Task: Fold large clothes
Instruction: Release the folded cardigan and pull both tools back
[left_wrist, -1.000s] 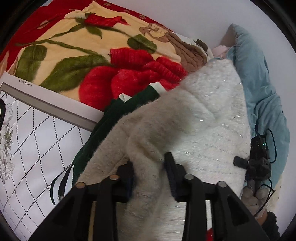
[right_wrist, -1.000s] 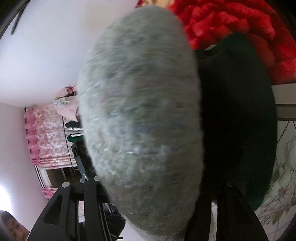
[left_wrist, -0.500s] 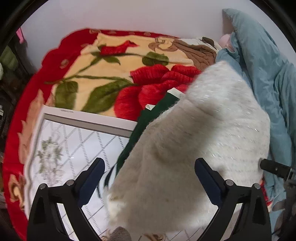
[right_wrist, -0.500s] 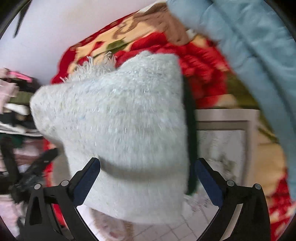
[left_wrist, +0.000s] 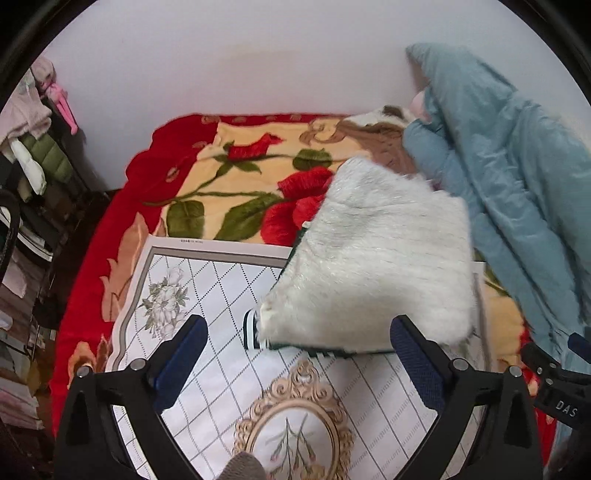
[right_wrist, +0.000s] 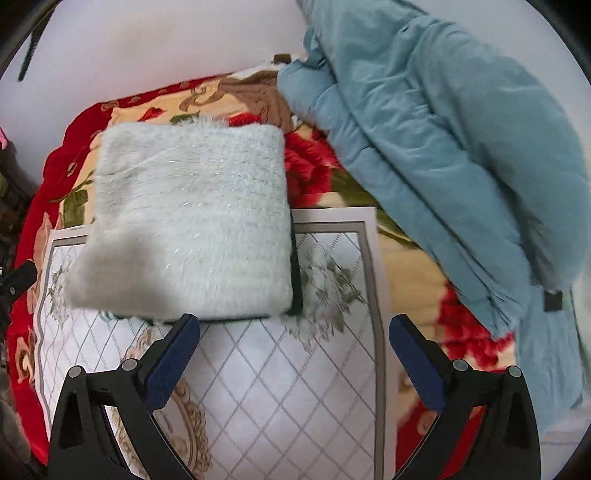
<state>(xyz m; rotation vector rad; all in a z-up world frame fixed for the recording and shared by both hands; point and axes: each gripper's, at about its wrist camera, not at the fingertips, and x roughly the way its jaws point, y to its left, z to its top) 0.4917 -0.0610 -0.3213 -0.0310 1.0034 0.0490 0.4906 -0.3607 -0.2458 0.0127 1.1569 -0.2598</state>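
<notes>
Folded fuzzy sweater (right_wrist: 192, 221) on mat (right_wrist: 280, 387), L tool (left_wrist: 297, 345) & R tool (right_wrist: 293, 345) wide, empty

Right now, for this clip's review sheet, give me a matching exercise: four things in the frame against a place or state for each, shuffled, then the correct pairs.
Things:
1. fuzzy white sweater
2. dark green garment
3. light blue padded coat
4. left gripper

Places or states:
A. heaped unfolded against the wall
B. open, holding nothing
C. folded, lying on top of the stack
D. only its edge shows beneath another garment

Pairs: 1-C, 2-D, 3-A, 4-B
</notes>
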